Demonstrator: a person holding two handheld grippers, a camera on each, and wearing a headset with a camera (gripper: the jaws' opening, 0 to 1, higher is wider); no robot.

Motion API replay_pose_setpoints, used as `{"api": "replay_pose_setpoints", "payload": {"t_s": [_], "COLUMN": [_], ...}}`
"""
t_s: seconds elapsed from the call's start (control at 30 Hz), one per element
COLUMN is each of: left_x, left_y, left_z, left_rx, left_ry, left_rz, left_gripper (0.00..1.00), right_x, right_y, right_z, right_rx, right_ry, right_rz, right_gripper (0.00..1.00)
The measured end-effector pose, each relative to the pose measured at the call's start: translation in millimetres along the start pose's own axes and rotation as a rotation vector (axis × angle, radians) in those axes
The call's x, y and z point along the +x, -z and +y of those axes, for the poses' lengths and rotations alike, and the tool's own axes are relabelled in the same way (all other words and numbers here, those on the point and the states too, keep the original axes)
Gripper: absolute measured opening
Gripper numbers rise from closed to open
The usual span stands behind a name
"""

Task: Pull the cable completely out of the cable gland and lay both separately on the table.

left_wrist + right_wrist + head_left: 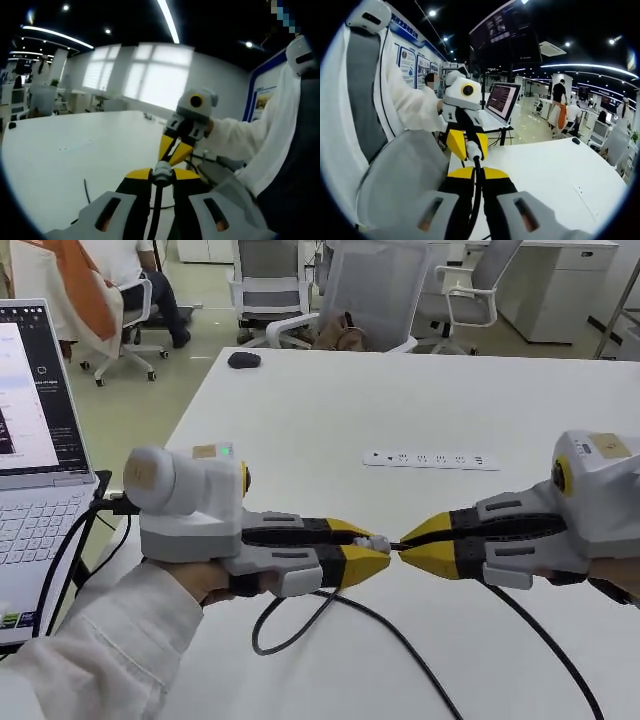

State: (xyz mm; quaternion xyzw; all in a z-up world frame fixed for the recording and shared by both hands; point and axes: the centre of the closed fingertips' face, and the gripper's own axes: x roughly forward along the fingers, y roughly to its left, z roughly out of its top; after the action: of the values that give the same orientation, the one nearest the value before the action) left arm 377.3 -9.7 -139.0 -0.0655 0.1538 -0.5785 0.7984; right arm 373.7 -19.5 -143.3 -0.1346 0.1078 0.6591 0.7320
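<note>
Left arm pose: the person's left hand (pixel 205 580), in a white sleeve (pixel 110 650), reached in from the lower left, and the left gripper (pixel 372 548) lay almost level, nose to the right, low over the white table (pixel 300 410).
Right arm pose: the right gripper (pixel 410 547) came in from the right edge, just as level, nose to the left. The two noses were tip to tip!
Left gripper grip: its yellow jaws were closed down on the small pale grey plastic cable gland (pixel 378 541), pinched right at the tips.
Right gripper grip: its jaws were closed tight on the thin black cable (pixel 396 545), just beside the gland.
Where the gland and cable were: in the air between the grippers, above the table's near half, and the cable was not yet out of the gland.
Head view extra: it took in a white power strip (pixel 430 459) further back on the table, a black mouse (pixel 243 360) near the far edge and an open laptop (pixel 30 440) on the left. Dark leads trailed on the table below both grippers, and I could not tell whether these were the cable's own run.
Left gripper view extra: the gland (pixel 162 171) showed end-on between the jaw tips, a dark line ran back between the jaws, and the right gripper (pixel 169 156) faced it head on.
Right gripper view extra: the cable (pixel 477 190) ran up between the jaws into the gland (pixel 473 149).
Long axis: gland and cable lay in one line, left to right across the table, along both grippers.
</note>
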Motion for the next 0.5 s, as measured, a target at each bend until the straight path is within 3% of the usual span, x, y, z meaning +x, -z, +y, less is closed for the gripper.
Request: {"api": "replay_pose_setpoints", "payload": {"t_s": [0.23, 0.37, 0.5], "left_x": [-9.8, -13.6, -16.6], "left_y": [5.2, 6.1, 7.5], "left_z": [8.5, 10.8, 11.9], "left_rx": [-0.003, -0.006, -0.010], "left_ry": [-0.024, -0.034, -0.039], "left_rz": [0.007, 0.010, 0.010], "left_gripper": [0.17, 0.17, 0.17], "right_x": [-6.2, -8.2, -12.9], "right_y": [12.0, 30.5, 39.8], "right_z": [-8.2, -12.5, -19.2], "right_rx": [0.037, 0.030, 0.049], "right_ry": [0.025, 0.039, 0.058], "right_rz": [0.021, 0.091, 0.102], "right_gripper": [0.04, 0.03, 0.03]}}
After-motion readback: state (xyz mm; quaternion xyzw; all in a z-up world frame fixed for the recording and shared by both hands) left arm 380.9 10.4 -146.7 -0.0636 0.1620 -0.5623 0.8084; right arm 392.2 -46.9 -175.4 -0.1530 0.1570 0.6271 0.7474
